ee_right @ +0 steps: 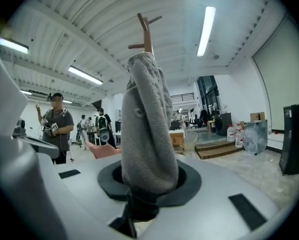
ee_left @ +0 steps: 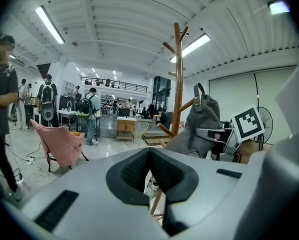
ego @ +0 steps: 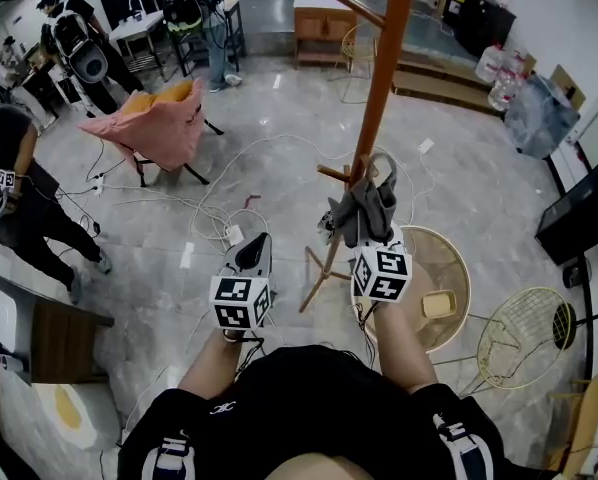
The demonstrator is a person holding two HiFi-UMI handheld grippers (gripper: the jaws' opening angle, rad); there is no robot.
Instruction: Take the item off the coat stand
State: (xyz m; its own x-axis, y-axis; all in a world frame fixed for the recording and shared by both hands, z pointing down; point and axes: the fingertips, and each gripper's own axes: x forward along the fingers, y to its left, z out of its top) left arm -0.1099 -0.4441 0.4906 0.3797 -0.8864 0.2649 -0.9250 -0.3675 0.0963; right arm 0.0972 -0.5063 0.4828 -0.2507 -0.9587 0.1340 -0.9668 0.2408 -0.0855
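Note:
A tall wooden coat stand point(ego: 384, 78) rises in front of me. A grey fabric bag point(ego: 367, 208) with a loop strap hangs from one of its low pegs. My right gripper point(ego: 370, 240) is shut on the bag's lower part. In the right gripper view the grey fabric point(ee_right: 147, 129) fills the space between the jaws and the stand's top point(ee_right: 145, 29) shows above it. My left gripper point(ego: 254, 246) hangs left of the stand, apart from it, shut and holding nothing. The left gripper view shows the bag point(ee_left: 202, 126) and the stand point(ee_left: 177, 79) to its right.
A chair draped in pink cloth point(ego: 159, 123) stands at the back left, and cables point(ego: 229, 193) trail across the floor. A round wicker table point(ego: 444, 268) and a yellow wire chair point(ego: 524, 338) sit to the right. Several people point(ego: 19, 198) stand at the left.

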